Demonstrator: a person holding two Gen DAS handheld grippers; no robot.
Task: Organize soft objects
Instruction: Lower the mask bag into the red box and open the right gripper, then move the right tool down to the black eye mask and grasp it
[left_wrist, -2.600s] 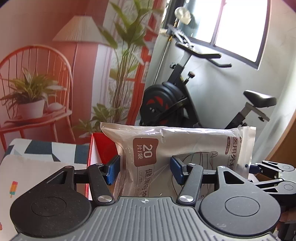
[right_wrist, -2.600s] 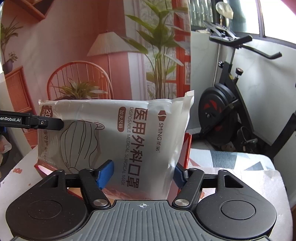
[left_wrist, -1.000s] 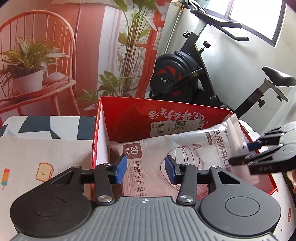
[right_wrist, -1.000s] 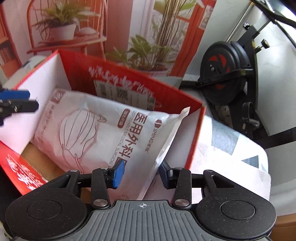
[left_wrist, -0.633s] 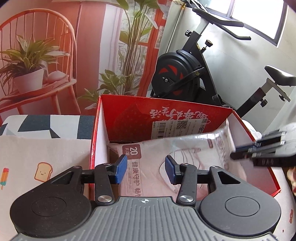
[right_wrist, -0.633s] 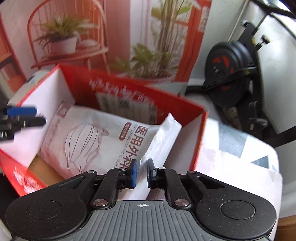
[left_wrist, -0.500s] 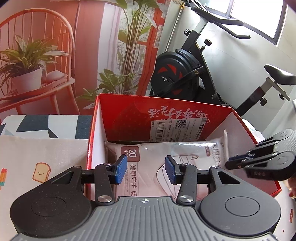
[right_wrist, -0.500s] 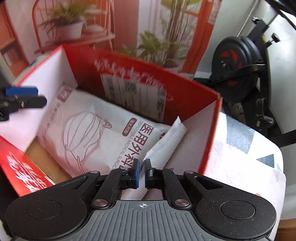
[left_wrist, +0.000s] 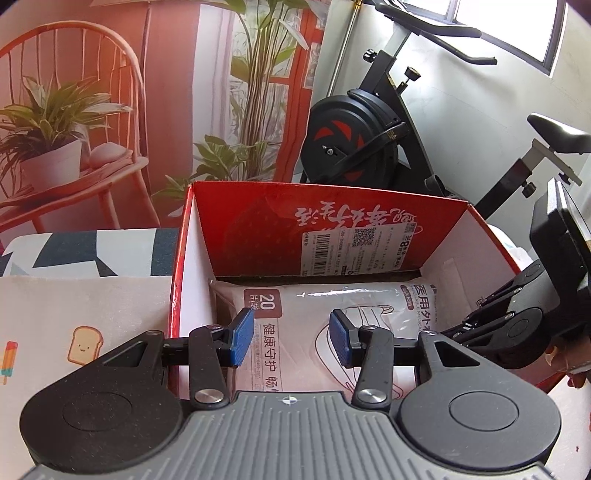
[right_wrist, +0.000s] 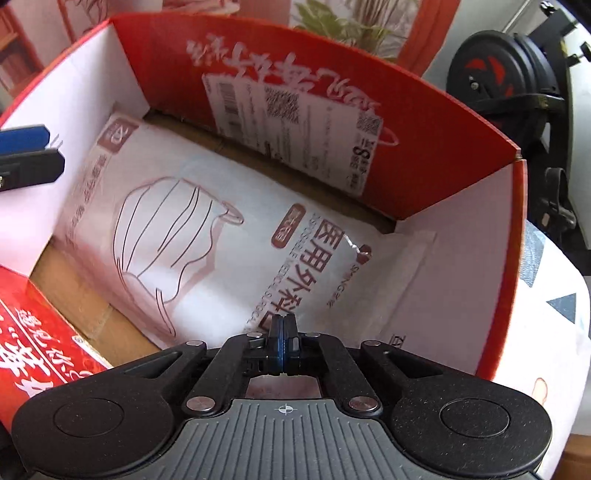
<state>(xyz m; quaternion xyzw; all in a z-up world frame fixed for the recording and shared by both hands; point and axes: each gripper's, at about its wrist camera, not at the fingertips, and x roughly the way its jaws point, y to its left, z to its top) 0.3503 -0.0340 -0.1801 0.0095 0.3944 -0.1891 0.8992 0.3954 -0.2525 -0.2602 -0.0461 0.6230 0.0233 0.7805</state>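
Two grippers are in your hands. Your right gripper (right_wrist: 283, 345) has its jaws shut tight, pad against pad, with nothing between them. It points down into the box (right_wrist: 498, 236), and its tips are at the near edge of the bag (right_wrist: 207, 236). You cannot tell if the tips touch the bag.

Your left gripper (left_wrist: 291, 338) has its jaws let go and apart. The blue pads (left_wrist: 242, 338) have nothing between them. They hang over the near left part of the bag (left_wrist: 317, 317), not gripping it.

The bag is a white pack of face masks with a drawing of a mask and brown writing on it. It lies flat on the floor of the box, reaching from the left wall to near the right wall. One end of it is close to the far wall.

The box (left_wrist: 184, 258) is red outside and white inside. The far wall is red and has a white label (left_wrist: 354, 249) with a bar code on it.

The box sits on the bench (left_wrist: 74, 314), which has a white cloth with a little toast face and an ice pop on it.

Past the box you see an exercise bike (left_wrist: 354, 147) and a big picture of a chair (left_wrist: 70, 122) with plants.
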